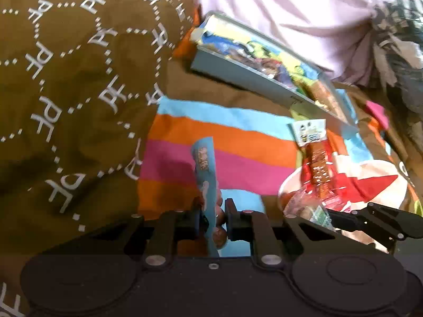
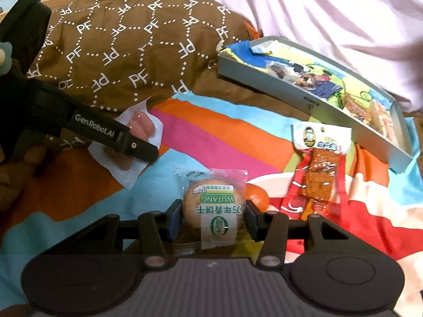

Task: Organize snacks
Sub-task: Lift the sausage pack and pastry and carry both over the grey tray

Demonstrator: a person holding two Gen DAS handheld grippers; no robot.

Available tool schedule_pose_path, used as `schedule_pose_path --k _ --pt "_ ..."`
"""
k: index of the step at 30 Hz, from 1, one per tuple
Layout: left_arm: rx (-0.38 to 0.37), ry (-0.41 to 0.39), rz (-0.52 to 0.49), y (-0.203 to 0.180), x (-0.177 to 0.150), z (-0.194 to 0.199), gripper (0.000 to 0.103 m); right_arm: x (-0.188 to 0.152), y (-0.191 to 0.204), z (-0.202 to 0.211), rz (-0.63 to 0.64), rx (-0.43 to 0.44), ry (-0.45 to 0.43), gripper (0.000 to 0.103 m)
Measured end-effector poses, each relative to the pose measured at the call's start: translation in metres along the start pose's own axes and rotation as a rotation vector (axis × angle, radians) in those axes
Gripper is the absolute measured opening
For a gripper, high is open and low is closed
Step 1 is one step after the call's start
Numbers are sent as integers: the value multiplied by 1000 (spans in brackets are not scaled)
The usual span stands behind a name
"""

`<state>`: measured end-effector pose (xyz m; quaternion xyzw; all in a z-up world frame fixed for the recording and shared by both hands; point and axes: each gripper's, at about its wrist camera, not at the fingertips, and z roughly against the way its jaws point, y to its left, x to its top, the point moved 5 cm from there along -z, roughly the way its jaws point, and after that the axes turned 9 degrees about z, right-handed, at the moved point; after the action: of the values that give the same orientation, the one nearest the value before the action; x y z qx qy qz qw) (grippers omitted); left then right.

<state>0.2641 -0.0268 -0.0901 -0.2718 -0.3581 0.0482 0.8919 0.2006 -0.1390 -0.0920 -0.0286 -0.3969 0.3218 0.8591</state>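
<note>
My left gripper [image 1: 212, 219] is shut on a thin blue snack packet [image 1: 205, 169], held edge-on above the striped cloth. In the right wrist view the same gripper [image 2: 142, 150] holds a white packet of pink sausages [image 2: 137, 132]. My right gripper [image 2: 212, 224] is shut on a round biscuit in a clear wrapper with green print [image 2: 214, 211]. A grey tray [image 2: 264, 79] holding several snack packets lies at the back right; it also shows in the left wrist view [image 1: 238, 76]. A red dried-tofu packet [image 2: 317, 174] lies on the cloth in front of the tray.
A small orange [image 2: 256, 196] sits just behind the right finger. A brown patterned quilt [image 2: 119, 39] rises at the left and pink bedding [image 2: 330, 8] lies behind the tray. The colourful striped cloth [image 2: 224, 132] covers the surface.
</note>
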Motion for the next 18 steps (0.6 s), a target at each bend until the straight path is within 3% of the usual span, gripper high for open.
schedule_pose_path --k 12,18 --pt "-113 -30 97 -13 -2 13 17 3 -5 27 17 -46 -89 54" --pt "-130 -71 123 -28 16 17 17 15 -24 30 -36 -78 -140 54"
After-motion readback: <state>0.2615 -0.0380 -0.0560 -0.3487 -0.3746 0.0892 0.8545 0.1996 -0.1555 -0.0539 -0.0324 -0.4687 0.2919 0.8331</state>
